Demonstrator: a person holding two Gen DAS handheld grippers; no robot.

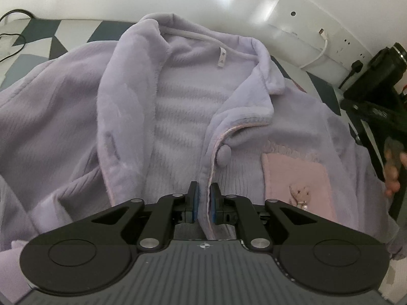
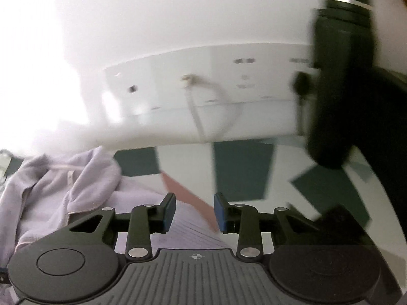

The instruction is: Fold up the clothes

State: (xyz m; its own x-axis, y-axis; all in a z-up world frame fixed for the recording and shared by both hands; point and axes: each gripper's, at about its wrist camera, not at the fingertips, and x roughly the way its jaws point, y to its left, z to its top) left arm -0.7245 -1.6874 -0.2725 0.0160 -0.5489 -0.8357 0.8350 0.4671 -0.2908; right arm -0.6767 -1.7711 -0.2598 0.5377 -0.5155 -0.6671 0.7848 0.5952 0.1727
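A lilac fleece pyjama top [image 1: 178,89] lies spread open on the bed, collar at the far end. It has a cloth button [image 1: 223,155] and a pink chest pocket [image 1: 297,178]. My left gripper [image 1: 204,198] is shut on the piped front edge of the top, just below the button. In the right wrist view the top [image 2: 63,185] lies bunched at the lower left. My right gripper [image 2: 194,211] stands open over the edge of the ribbed lilac cloth, with nothing between its pads. A hand [image 1: 391,172] on a dark handle shows at the right edge of the left wrist view.
The bed sheet [image 2: 241,170] has a green, white and pink geometric pattern. A white socket panel [image 2: 203,81] with a white cable [image 1: 318,56] runs along the wall behind. A black cylindrical device [image 2: 340,89] stands at the right. Dark cables [image 1: 12,43] lie at the far left.
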